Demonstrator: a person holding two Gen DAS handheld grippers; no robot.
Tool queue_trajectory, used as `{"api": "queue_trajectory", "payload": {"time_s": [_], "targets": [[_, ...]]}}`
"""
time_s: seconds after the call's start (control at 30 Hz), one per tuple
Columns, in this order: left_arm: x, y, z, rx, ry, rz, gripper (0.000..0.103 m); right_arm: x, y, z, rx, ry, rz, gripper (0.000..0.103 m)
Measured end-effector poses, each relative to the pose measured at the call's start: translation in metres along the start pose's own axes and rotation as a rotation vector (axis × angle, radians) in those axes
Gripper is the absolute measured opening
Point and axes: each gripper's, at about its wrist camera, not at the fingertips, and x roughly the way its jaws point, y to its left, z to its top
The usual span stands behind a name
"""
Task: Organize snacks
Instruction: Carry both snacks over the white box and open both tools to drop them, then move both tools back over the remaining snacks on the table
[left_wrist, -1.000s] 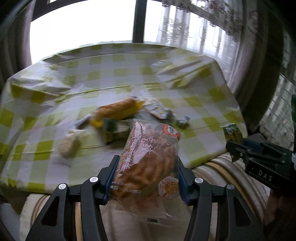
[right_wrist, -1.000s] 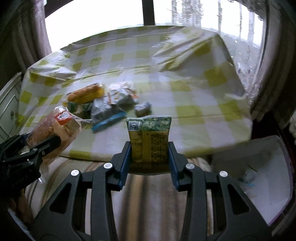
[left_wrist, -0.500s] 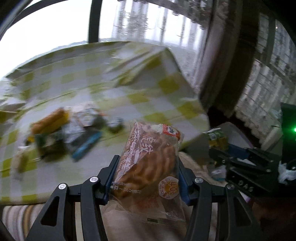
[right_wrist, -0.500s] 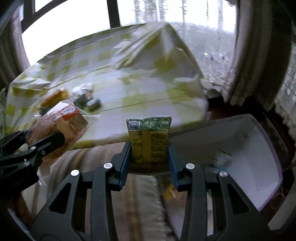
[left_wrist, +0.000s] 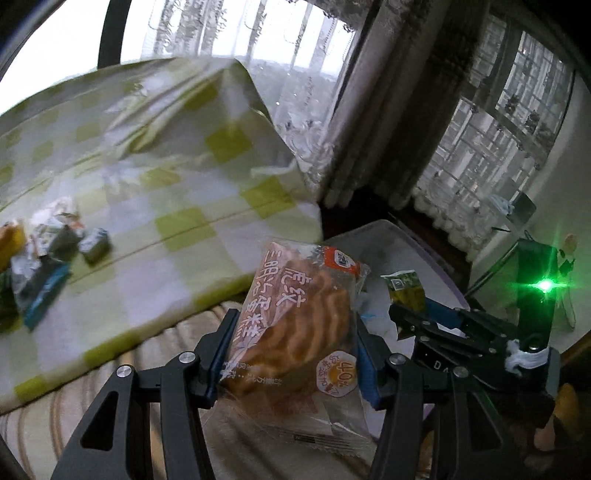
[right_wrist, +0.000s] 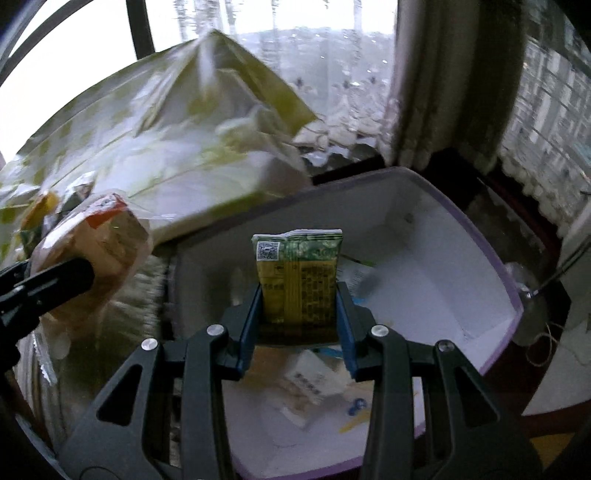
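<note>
My left gripper (left_wrist: 293, 332) is shut on a clear bag of brown striped cake (left_wrist: 295, 325) with an orange label, held off the right side of the table. My right gripper (right_wrist: 299, 295) is shut on a green and yellow snack packet (right_wrist: 299, 280), hanging over a white bin (right_wrist: 424, 295) with a purple rim. Several wrappers lie on the bin's floor. In the left wrist view the right gripper (left_wrist: 410, 314) and its packet (left_wrist: 404, 291) sit to the right, above the same bin (left_wrist: 391, 236). The cake bag (right_wrist: 96, 240) shows at the left of the right wrist view.
A table under a yellow-green checked cloth (left_wrist: 177, 184) stands to the left, with several loose snack packets (left_wrist: 51, 251) near its left side. A striped cushion (left_wrist: 166, 332) lies below the table edge. Curtains (left_wrist: 388, 129) and windows rise behind the bin.
Both grippers have swung to the right, away from the table, each keeping its snack. The white bin has come into full view under the right gripper.
</note>
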Motion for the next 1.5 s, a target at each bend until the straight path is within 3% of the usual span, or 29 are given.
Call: {"api": "queue_trajectory", "payload": {"time_s": [0.2, 0.33, 0.67, 1.03, 1.5], "targets": [[0.012, -0.024, -0.005, 0.043, 0.061, -0.099, 0.061, 0.000, -0.028, 0.000, 0.057, 0.002, -0.043, 0.043], [0.013, -0.031, -0.008, 0.066, 0.077, -0.093, 0.068, -0.003, -0.034, 0.002, 0.085, -0.007, -0.050, 0.067], [-0.001, -0.007, -0.012, -0.003, 0.046, -0.071, 0.069, -0.001, -0.014, -0.001, 0.043, 0.002, -0.006, 0.069], [-0.034, 0.053, -0.022, -0.122, -0.040, 0.045, 0.069, -0.006, 0.028, 0.001, -0.026, -0.004, 0.072, 0.071], [-0.119, 0.192, -0.071, -0.402, -0.175, 0.310, 0.069, -0.012, 0.115, 0.012, -0.173, -0.027, 0.231, 0.071]]}}
